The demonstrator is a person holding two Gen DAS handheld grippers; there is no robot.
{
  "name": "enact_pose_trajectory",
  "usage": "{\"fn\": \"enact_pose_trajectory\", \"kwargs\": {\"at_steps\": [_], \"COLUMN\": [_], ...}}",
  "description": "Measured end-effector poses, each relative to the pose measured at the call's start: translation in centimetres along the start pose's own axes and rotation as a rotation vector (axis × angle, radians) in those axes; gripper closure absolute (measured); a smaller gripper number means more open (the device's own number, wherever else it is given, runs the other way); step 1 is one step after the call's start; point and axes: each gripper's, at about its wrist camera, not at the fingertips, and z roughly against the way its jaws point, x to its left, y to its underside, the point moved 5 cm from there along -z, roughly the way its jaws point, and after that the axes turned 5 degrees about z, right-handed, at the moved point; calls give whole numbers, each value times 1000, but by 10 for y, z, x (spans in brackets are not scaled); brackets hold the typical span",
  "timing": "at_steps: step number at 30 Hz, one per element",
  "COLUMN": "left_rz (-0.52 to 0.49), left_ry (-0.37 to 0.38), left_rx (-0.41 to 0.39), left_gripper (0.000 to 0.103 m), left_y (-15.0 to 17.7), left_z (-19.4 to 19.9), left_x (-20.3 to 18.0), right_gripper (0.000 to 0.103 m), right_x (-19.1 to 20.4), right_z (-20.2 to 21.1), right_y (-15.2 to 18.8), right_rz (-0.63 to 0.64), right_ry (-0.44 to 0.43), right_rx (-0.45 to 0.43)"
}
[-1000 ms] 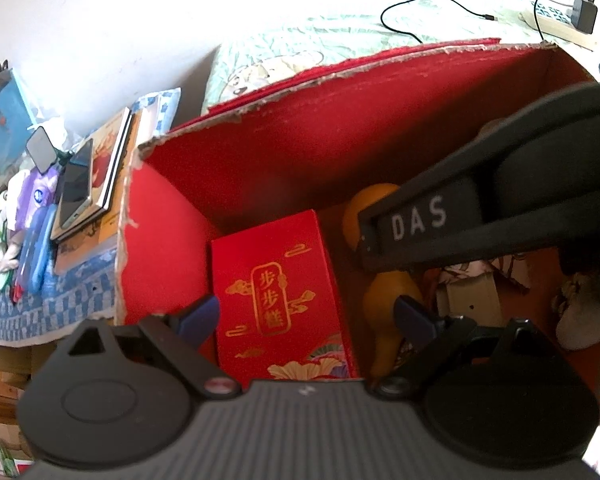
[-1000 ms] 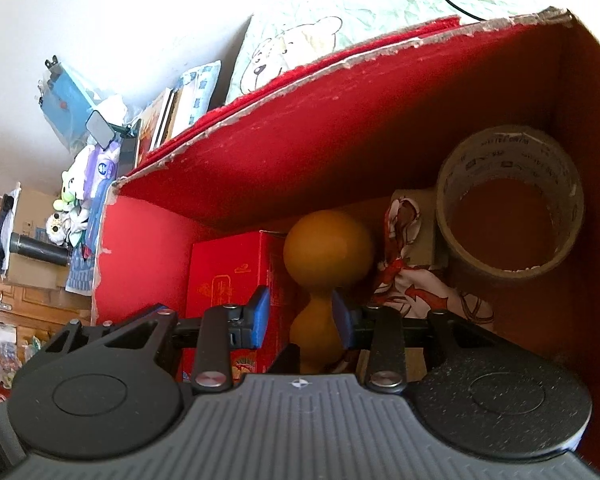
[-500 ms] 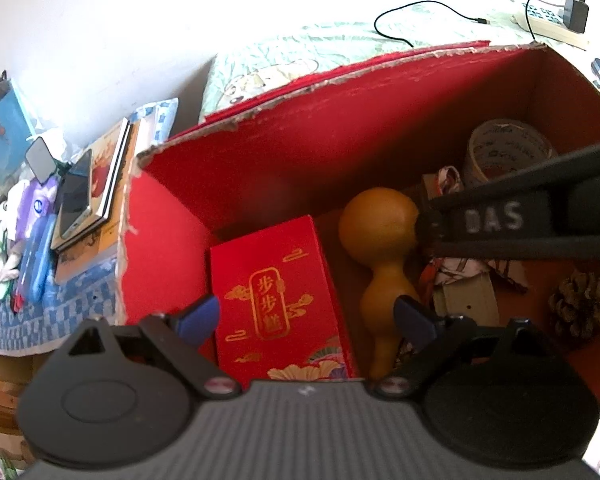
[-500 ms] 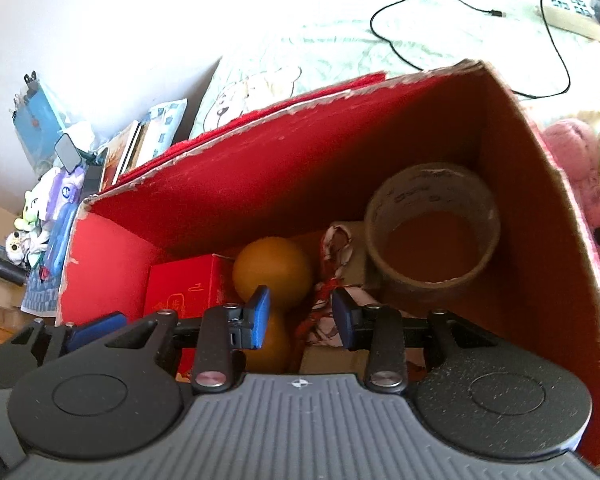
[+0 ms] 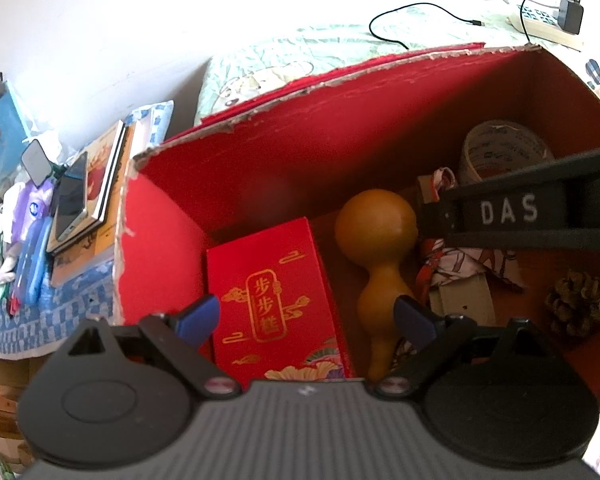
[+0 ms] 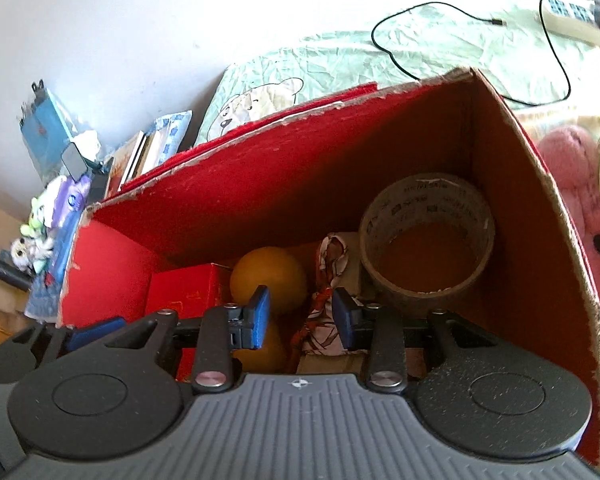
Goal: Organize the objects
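Note:
An open red cardboard box (image 5: pixel 300 152) (image 6: pixel 300 184) holds a red gift box with gold characters (image 5: pixel 272 292) (image 6: pixel 180 300). Beside that lies a tan gourd (image 5: pixel 376 220) (image 6: pixel 268 276), then a patterned cloth bundle (image 5: pixel 460 264) (image 6: pixel 332 256). A brown tape roll (image 5: pixel 500 148) (image 6: pixel 428 216) and a pine cone (image 5: pixel 572 300) sit further right. My left gripper (image 5: pixel 306 318) hovers open above the gift box and gourd. My right gripper (image 6: pixel 300 322) is above the gourd and cloth, part open with nothing between its fingers. Its body, marked DAS (image 5: pixel 508 212), crosses the left wrist view.
The box sits on a pale green bed sheet (image 6: pixel 340 56) with a black cable (image 5: pixel 420 12) and a power strip (image 5: pixel 540 28). A side table to the left carries books and a phone (image 5: pixel 72 196). A pink plush (image 6: pixel 576 184) lies right of the box.
My right gripper has risen up and back out of the box, leaving the gourd lying inside. The left gripper has barely moved.

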Motion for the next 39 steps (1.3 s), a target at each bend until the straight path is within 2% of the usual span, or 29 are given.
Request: {"fn": "enact_pose_trajectory", "kwargs": {"at_steps": [7, 11, 32, 39], "left_rz": [4, 8, 37, 32], "left_ry": [12, 13, 46, 31], "left_rx": [1, -14, -32, -34], "left_gripper": [8, 8, 5, 5], "left_y": [0, 1, -2, -2], "left_z": [3, 5, 7, 7], "left_x": [-1, -2, -3, -4], "right_gripper": [65, 65, 65, 65], "right_x": [-1, -1, 1, 2], "right_z": [1, -1, -2, -4], "right_y": [1, 2, 4, 4], "right_rz": [-15, -25, -24, -27], "right_ry": [-18, -58, -25, -24], "right_rx": [-12, 16, 37, 40]}}
